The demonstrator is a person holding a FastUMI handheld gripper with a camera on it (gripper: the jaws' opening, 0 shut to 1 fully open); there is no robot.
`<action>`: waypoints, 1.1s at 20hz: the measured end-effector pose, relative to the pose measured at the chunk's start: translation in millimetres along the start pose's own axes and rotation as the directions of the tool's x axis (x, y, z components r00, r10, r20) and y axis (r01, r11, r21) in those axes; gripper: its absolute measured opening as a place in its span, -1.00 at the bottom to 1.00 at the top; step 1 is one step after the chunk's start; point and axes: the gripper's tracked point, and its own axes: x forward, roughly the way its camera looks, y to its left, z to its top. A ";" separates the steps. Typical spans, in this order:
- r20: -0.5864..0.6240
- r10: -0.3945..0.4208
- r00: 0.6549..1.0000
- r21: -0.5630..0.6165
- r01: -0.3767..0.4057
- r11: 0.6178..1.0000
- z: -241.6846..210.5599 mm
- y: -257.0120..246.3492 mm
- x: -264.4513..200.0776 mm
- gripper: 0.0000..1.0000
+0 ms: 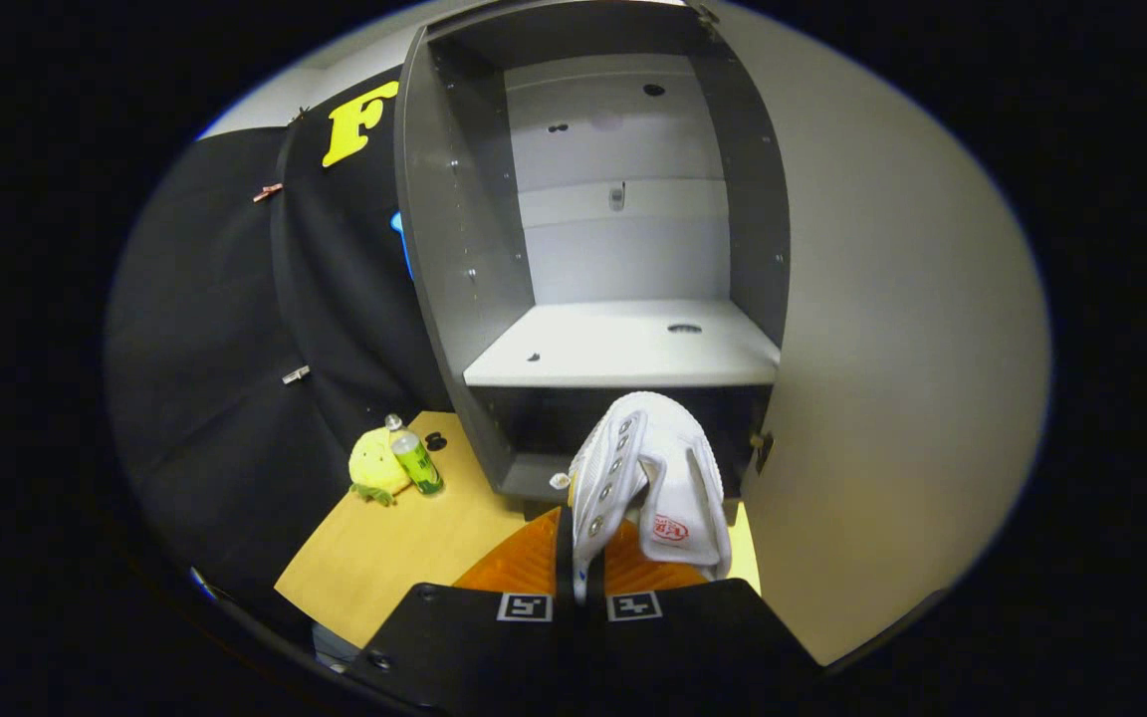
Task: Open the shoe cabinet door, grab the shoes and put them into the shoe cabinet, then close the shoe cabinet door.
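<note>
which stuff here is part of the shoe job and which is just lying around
Part of the job:
- white lace-up shoe, clamped between the gripper jaws
- grey open shoe cabinet, with its pale shelf just beyond the shoe
- pale cabinet door, swung open beside the shoe

Just lying about:
- yellow plush toy on the wooden table
- green plastic bottle beside the toy

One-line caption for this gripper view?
Gripper shut on a white shoe, held before the open shoe cabinet and its bare shelf.
</note>
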 end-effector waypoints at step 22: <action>-0.040 -0.125 0.991 -0.128 0.119 0.985 149.9 -37.2 248.2 -0.90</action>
